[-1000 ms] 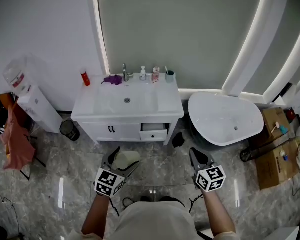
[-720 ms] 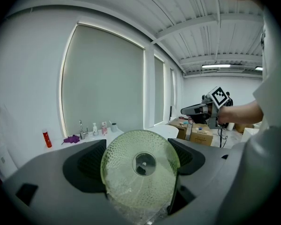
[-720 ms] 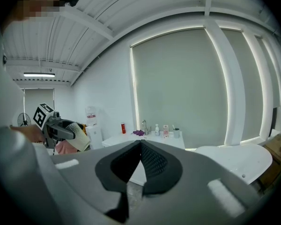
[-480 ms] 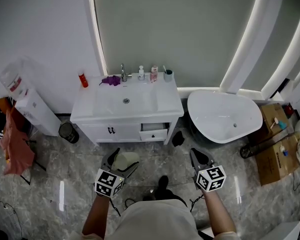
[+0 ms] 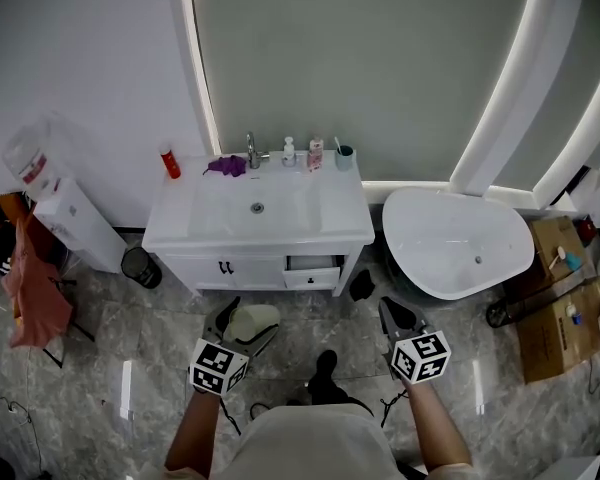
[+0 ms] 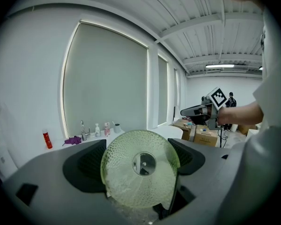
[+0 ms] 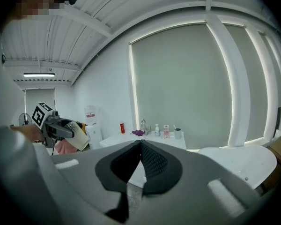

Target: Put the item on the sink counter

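Note:
My left gripper (image 5: 242, 320) is shut on a pale green textured cup (image 5: 252, 320), held over the floor in front of the vanity. In the left gripper view the cup (image 6: 139, 175) shows its round bottom between the jaws of that gripper (image 6: 140, 161). The right gripper (image 5: 400, 318) hangs to the right at the same height; its jaws (image 7: 140, 161) are shut with nothing in them. The white sink counter (image 5: 335, 208) stands ahead against the wall. The right gripper view shows the sink counter (image 7: 171, 142) farther off and the cup (image 7: 78, 134) at the left.
On the counter's back edge stand a faucet (image 5: 250, 149), a red bottle (image 5: 168, 161), a purple cloth (image 5: 226, 166), small bottles (image 5: 315, 153) and a cup with a toothbrush (image 5: 344, 156). A white bathtub (image 5: 458, 253) lies right, cardboard boxes (image 5: 560, 318) beyond. A water dispenser (image 5: 65, 213) and bin (image 5: 140, 265) stand left.
The view has shifted slightly, so the vanity sits a little nearer and more central. A foot now shows below. Both grippers hold their places with the cup still held.

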The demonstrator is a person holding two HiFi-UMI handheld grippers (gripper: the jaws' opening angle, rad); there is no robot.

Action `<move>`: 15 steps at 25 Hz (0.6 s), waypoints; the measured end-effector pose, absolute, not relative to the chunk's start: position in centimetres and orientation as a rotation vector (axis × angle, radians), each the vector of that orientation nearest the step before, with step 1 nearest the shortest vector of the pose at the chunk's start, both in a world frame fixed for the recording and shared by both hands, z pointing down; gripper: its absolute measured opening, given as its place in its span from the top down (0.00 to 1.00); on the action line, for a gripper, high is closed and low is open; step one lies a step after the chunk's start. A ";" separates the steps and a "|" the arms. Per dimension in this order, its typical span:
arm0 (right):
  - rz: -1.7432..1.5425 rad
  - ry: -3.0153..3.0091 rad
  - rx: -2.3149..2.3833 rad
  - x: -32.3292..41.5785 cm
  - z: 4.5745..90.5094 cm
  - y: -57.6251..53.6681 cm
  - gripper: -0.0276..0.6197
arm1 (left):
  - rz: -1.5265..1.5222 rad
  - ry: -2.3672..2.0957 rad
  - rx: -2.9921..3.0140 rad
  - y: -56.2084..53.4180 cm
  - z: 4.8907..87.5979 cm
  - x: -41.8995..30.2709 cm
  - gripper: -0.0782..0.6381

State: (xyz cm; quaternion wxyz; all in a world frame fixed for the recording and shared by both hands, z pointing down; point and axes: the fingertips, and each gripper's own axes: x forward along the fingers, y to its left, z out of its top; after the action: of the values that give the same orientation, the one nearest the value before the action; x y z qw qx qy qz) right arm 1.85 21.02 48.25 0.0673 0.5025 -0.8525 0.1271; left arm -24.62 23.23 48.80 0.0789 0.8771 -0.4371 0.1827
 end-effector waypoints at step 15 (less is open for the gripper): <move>0.437 -2.566 1.471 5.1 50.2 7.3 0.94 | 0.573 -1.307 2.604 10.0 49.3 -20.6 0.31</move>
State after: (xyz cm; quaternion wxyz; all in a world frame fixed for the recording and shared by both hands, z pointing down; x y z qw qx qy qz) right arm 5.11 7.26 50.15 0.0758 0.4907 -0.8557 0.1459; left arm -20.62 10.04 49.32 0.0861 0.8737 -0.4385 0.1923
